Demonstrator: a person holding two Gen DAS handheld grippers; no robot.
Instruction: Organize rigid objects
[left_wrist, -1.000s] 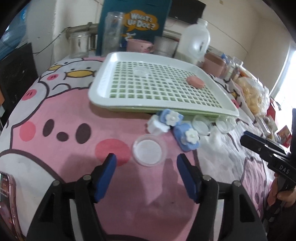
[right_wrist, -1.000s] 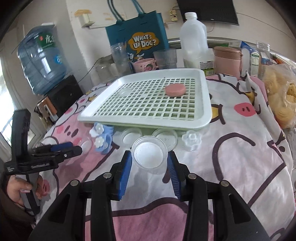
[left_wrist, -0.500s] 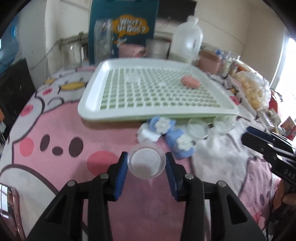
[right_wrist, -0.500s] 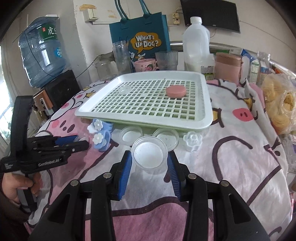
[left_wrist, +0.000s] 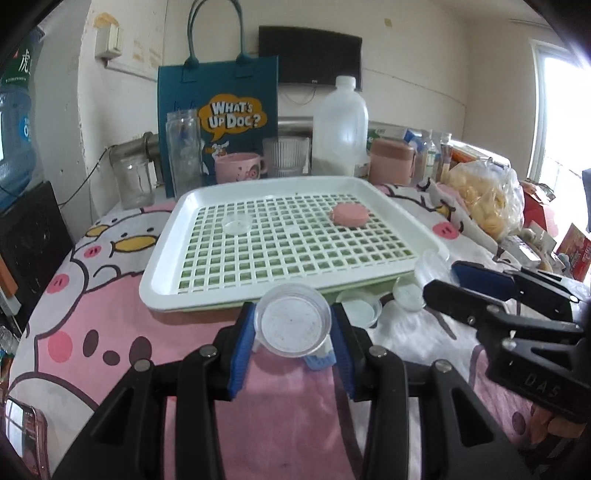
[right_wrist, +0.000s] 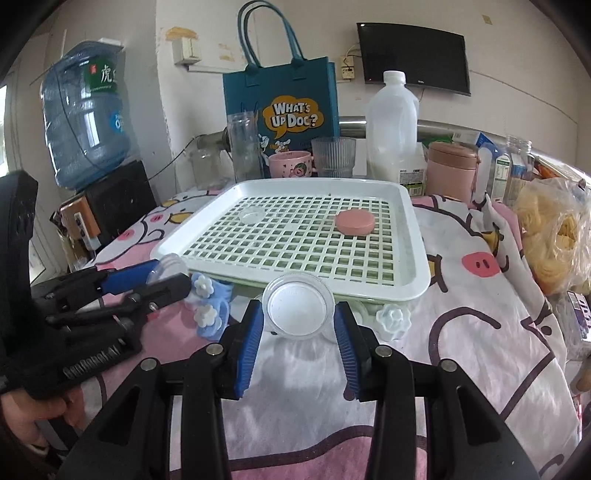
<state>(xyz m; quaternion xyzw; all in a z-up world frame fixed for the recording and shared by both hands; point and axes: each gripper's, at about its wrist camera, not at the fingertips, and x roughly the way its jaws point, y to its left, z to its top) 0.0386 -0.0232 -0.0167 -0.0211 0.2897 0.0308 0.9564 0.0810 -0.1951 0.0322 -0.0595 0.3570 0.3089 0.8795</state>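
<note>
Since a second ago we're closing the left tool (left_wrist: 293, 334) onto a clear cup (left_wrist: 293, 319); right tool (right_wrist: 298, 326) clamping its cup (right_wrist: 297, 309). We're keeping both level toward the tray (left_wrist: 162, 273).

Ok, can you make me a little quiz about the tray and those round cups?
1. True or false: the pink disc lies on the white grid tray.
2. What does each tool, left tool and right tool, hold?
3. Which words are on the blue bag? A) Hello Kitty B) What's Up Doc?

Key: 1 true; 2 a clear round cup each, left cup, right cup; 3 B.
</note>
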